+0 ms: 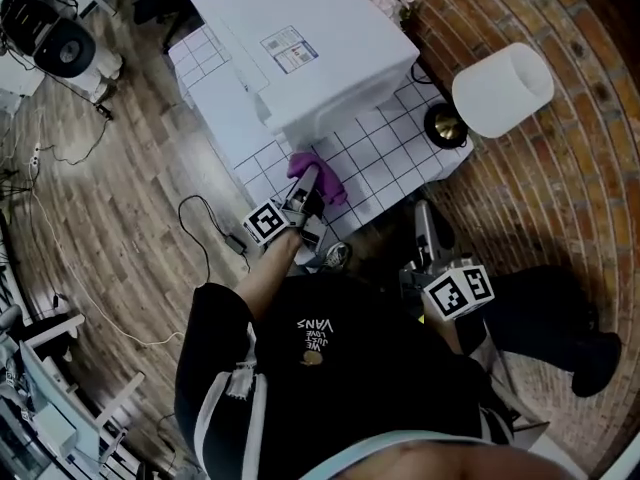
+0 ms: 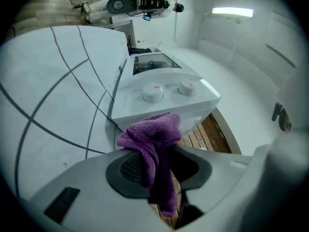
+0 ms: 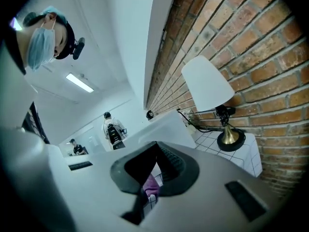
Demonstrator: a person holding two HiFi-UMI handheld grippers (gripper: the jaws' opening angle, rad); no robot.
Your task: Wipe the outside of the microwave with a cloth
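A white microwave [image 1: 300,48] stands on a white grid-tiled table [image 1: 390,158]. My left gripper [image 1: 305,190] is shut on a purple cloth [image 1: 322,173] right at the microwave's near lower corner. In the left gripper view the cloth [image 2: 154,139] bunches up and hangs down between the jaws of the left gripper [image 2: 161,151], just short of the microwave [image 2: 164,93] panel with its two knobs. My right gripper [image 1: 425,223] hangs off the table's near edge, apart from the microwave. Seen in its own view, the right gripper [image 3: 157,145] has its tips together with nothing held.
A table lamp [image 1: 500,88] with a white shade and brass base [image 1: 445,126] stands on the table's right corner, against the brick wall [image 3: 260,57]. A black cable [image 1: 205,223] trails over the wooden floor left of the table. Equipment sits at the far left.
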